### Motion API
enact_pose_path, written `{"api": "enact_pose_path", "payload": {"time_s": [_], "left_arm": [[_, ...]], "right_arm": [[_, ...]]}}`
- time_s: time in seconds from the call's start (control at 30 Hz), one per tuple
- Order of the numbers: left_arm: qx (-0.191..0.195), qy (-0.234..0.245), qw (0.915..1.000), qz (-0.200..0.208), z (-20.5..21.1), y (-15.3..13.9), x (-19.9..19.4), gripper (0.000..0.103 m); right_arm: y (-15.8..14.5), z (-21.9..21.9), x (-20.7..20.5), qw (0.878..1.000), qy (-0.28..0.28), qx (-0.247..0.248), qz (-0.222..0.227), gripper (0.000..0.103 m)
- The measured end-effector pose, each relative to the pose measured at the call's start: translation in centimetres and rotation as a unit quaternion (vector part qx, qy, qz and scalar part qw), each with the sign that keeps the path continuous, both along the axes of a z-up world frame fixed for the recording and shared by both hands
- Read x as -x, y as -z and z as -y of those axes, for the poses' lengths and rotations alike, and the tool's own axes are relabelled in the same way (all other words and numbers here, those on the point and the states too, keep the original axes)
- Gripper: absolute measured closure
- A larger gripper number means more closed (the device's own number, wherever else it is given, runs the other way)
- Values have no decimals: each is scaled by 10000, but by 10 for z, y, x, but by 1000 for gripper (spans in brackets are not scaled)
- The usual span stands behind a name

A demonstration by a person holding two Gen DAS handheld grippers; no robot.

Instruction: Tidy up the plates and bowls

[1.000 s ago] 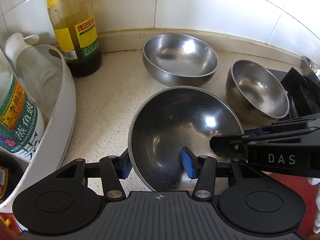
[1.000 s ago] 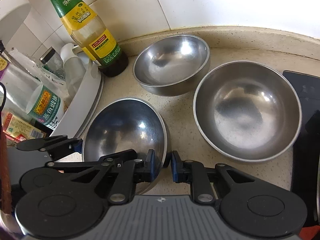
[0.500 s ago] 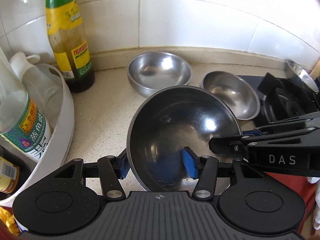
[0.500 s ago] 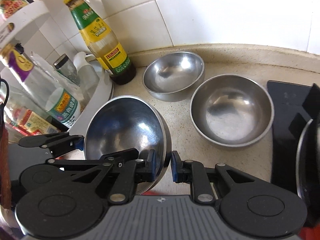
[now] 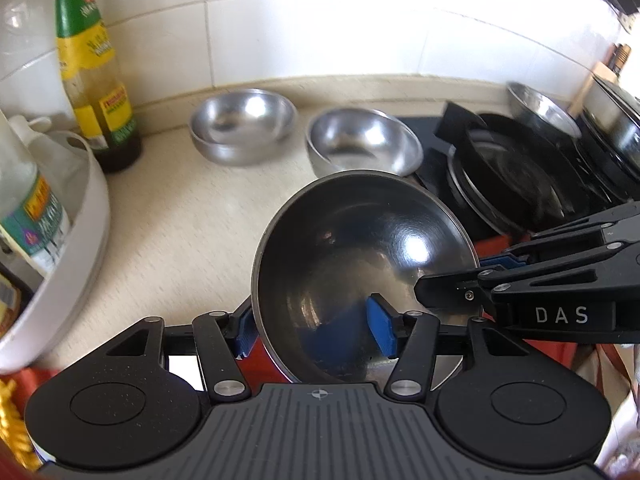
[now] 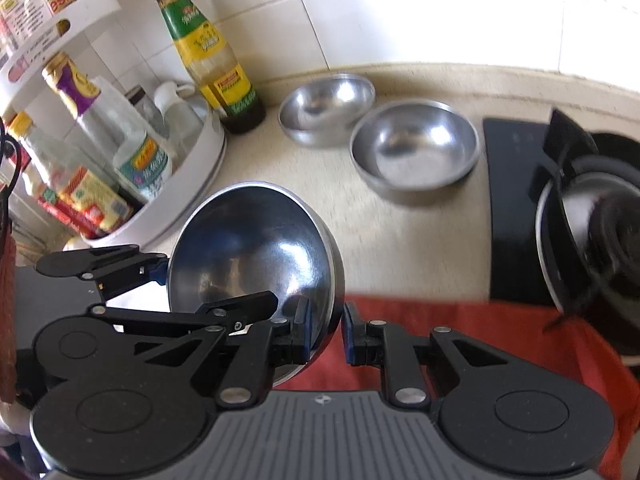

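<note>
Steel bowl (image 6: 256, 256) up off the counter (image 5: 180, 232), between your two grippers.
Your right gripper (image 6: 326, 332) is clamped on its rim; left gripper (image 5: 316, 328) jaws are opening astride the opposite rim. Two bowls (image 5: 244, 124) (image 5: 362, 148), sauce bottle (image 5: 94, 76) and stove pan (image 5: 516, 184) sit behind.

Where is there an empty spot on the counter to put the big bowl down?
Bare counter lies in front of the two steel bowls, between the white rack and the black stove. The rack side, packed with bottles, and the stove with its pans are crowded.
</note>
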State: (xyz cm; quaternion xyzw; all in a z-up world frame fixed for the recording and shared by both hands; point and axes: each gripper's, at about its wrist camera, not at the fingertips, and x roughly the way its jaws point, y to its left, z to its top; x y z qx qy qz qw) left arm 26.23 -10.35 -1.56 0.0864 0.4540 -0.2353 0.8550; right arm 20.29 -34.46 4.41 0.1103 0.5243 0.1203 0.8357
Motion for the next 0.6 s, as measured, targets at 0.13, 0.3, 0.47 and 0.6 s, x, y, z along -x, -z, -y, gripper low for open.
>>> {"api": "enact_pose_path", "payload": {"time_s": [0.13,0.3,0.47,0.6], "left_arm": [[-75,160,9997,-154,4,9,14,40],[-271,226,9984,-434,9,28,24,40],[-365,182,9982,-435,7,32,26,36],[-300,-6,9992,-262,-2,22,20,32]], "right_arm": [[13,4,11,9997,10,-12,-261,85],[35,7,19,9981,3,-23,-608,85],[30,14,18,9987,-24,30,-504,80],[19,26,14,9993,-40,96,-372,77]]}}
